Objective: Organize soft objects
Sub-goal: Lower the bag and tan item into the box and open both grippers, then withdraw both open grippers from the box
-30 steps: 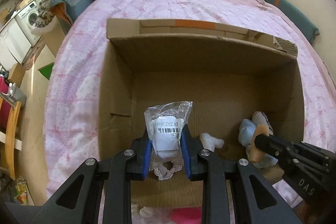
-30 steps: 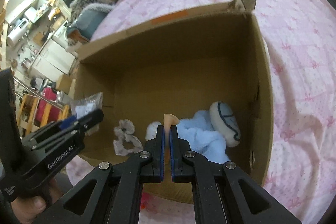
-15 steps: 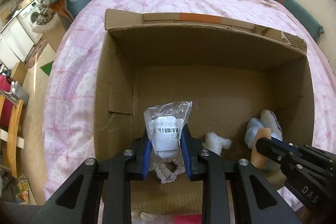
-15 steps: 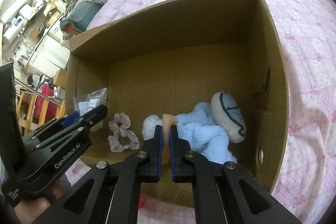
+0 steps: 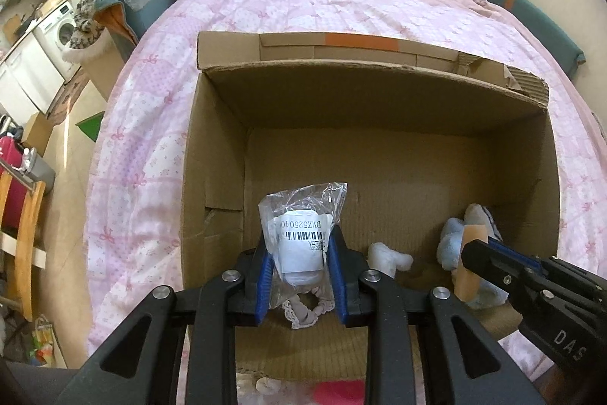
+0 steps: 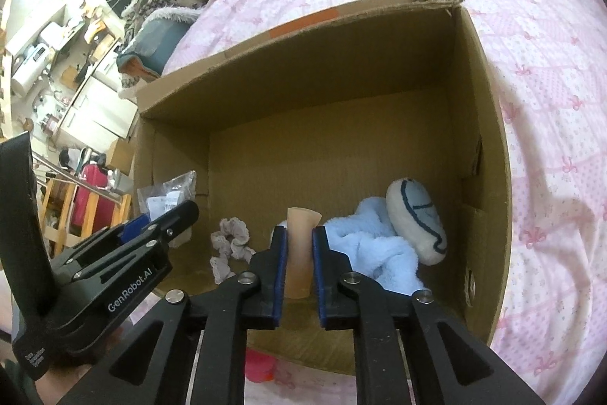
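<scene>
1. A crinkled clear plastic bag with a white barcode label is clamped upright between the blue pads of the left gripper, over the open brown cardboard box.
2. A lacy grey scrunchie lies on the box floor.
3. A smooth peach-coloured sleeve, long axis upright, stands between the just-opening jaws of the right gripper, seemingly released, beside fluffy pale-blue cloth.

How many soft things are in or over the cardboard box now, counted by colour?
Light blue: 1, plush cloth
White: 2, small pillow, fluffy piece
Grey-pink: 1, scrunchie
Peach: 1, soft tube
Clear: 1, plastic packet
Total: 6
</scene>
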`<action>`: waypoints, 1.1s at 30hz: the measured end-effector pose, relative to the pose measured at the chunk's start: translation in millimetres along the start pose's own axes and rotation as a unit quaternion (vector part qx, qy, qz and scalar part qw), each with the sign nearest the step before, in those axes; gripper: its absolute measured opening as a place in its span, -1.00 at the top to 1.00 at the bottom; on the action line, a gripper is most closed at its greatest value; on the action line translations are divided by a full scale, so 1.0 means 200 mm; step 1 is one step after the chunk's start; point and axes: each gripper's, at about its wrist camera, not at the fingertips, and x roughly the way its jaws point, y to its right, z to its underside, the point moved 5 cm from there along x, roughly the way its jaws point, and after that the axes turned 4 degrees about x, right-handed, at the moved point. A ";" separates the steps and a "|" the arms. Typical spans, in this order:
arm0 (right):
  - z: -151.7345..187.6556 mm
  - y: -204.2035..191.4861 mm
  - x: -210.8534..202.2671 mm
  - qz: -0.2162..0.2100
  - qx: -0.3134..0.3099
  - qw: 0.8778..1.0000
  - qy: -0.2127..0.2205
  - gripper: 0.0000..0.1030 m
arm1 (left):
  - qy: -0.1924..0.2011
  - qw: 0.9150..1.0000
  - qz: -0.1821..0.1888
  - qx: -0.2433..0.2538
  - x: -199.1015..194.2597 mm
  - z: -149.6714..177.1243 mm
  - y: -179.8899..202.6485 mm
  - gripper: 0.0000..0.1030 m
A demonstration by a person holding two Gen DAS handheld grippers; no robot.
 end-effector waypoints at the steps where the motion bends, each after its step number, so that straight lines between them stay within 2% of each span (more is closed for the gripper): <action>1: 0.00 0.00 -0.01 -0.002 0.001 1.000 0.002 0.67 | 0.000 1.000 0.002 -0.001 -0.01 0.00 0.00 0.48; 2: 0.00 0.00 -0.01 -0.004 0.002 1.000 0.005 0.65 | 0.001 1.000 0.003 -0.001 -0.01 0.00 0.00 0.44; 5: -0.01 0.01 -0.04 -0.011 0.006 1.000 0.012 0.53 | 0.006 1.000 -0.003 0.002 -0.04 -0.01 0.01 0.13; 6: -0.01 0.01 -0.04 -0.010 0.008 1.000 0.012 0.42 | 0.010 1.000 -0.008 0.003 -0.05 -0.01 0.01 0.03; 8: -0.02 0.02 -0.05 -0.014 0.017 1.000 0.011 0.00 | 0.020 1.000 -0.014 0.007 -0.08 -0.01 0.01 -0.15; 9: -0.02 0.02 -0.06 -0.019 0.022 0.999 0.017 -0.35 | 0.023 1.000 -0.013 0.008 -0.09 -0.01 0.02 -0.25; 10: -0.03 0.02 -0.08 -0.020 0.025 0.999 0.023 -0.39 | 0.024 1.000 -0.011 0.008 -0.10 -0.01 0.02 -0.28; 20: -0.01 0.05 -0.16 -0.025 0.033 0.999 0.034 -0.39 | 0.022 1.000 -0.004 -0.004 -0.18 0.03 -0.02 -0.29; 26: 0.07 0.08 -0.21 0.010 0.029 0.999 0.031 -0.39 | 0.028 1.000 -0.008 0.005 -0.24 0.10 -0.07 -0.29; 33: 0.19 0.07 -0.24 0.011 0.033 0.999 0.023 -0.39 | 0.024 1.000 -0.004 -0.001 -0.31 0.21 -0.17 -0.29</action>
